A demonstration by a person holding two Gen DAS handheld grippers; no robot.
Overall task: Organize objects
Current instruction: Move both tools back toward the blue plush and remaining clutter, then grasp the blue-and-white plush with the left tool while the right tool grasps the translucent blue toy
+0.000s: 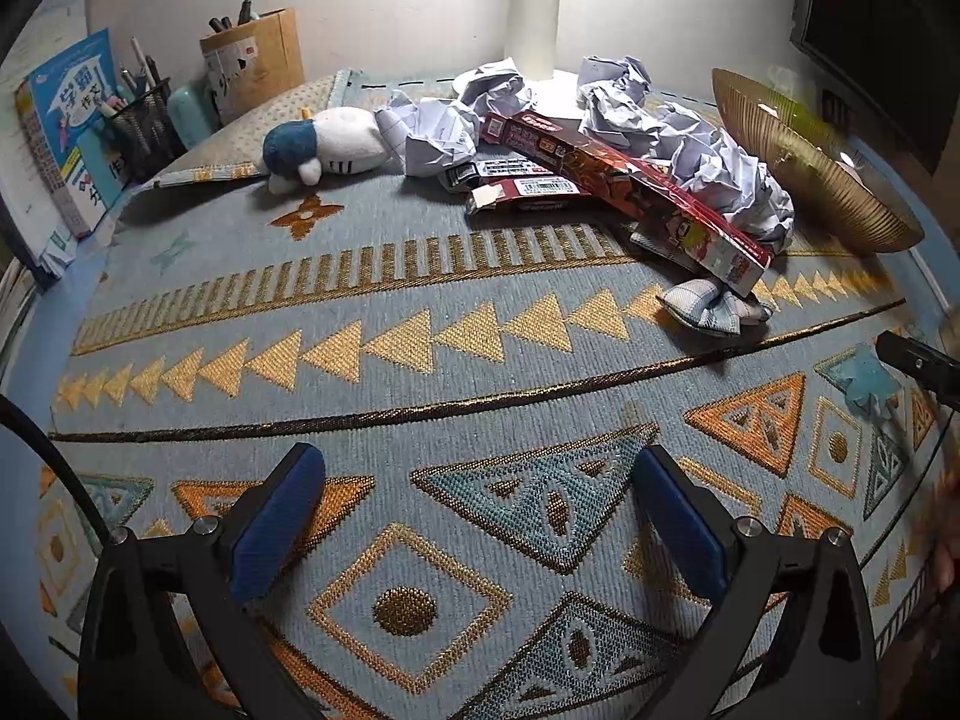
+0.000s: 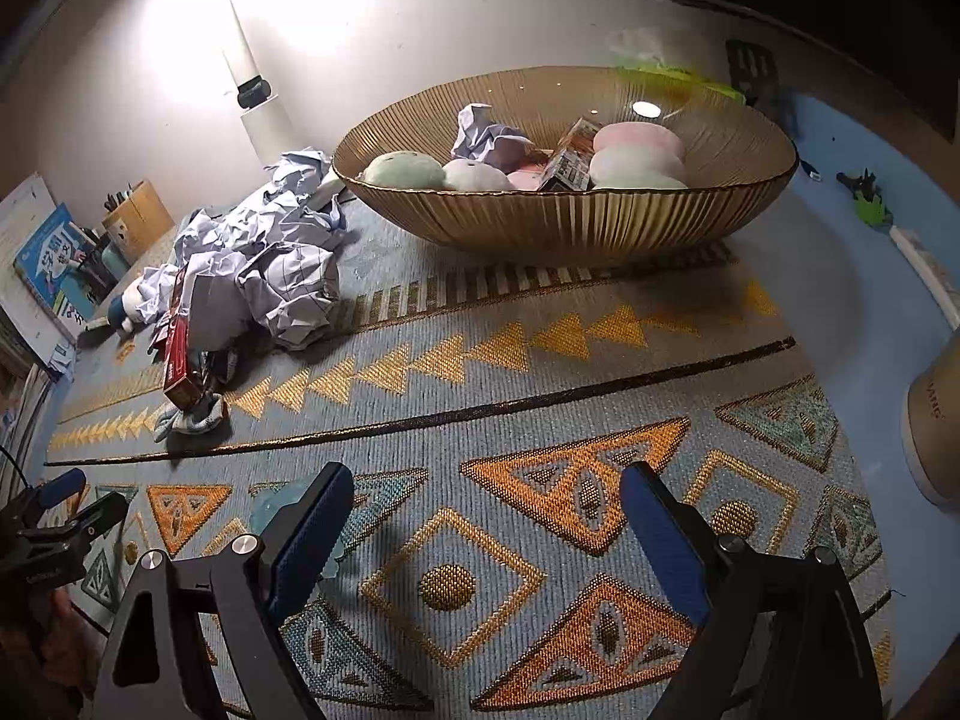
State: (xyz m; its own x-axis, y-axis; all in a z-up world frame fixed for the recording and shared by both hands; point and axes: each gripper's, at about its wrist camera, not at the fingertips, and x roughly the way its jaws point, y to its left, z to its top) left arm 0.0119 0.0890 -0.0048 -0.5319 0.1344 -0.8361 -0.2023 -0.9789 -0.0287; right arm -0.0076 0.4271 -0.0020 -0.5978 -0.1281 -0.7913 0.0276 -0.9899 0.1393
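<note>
Left wrist view is showing the left gripper [image 1: 477,516] hovering over the patterned rug [image 1: 420,360] with its blue pads spread wide and nothing lying between them. Going left to right across the far side, a plush toy [image 1: 327,144] is lying near the books and pen holder; next, red cartons [image 1: 600,180] are sprawling among crumpled paper [image 1: 720,174]; a small checked cloth bundle [image 1: 714,306] is sitting just in front of the longest carton; and the ribbed golden bowl [image 1: 822,192] is showing edge-on at the right.

Right wrist view is showing the right gripper [image 2: 486,534] with its jaws also standing apart and empty, pointing down at bare rug. A pale blue scrap [image 2: 282,507] is lying on the rug beside its left pad. In that view, the bowl is sitting ahead and already holding round plush pieces, one paper ball and a small carton.

Judging from this, the step in hand is reaching for the next loose item. Doing it well probably means taking the near cloth bundle or the outermost paper ball first, closing squarely across its middle so it is not slipping, and avoiding the long carton, which could drag the pile.

All remaining clutter is lying well ahead of both grippers, none of it touching a pad; the pile is ahead and right of the left gripper, ahead and left of the right one.
</note>
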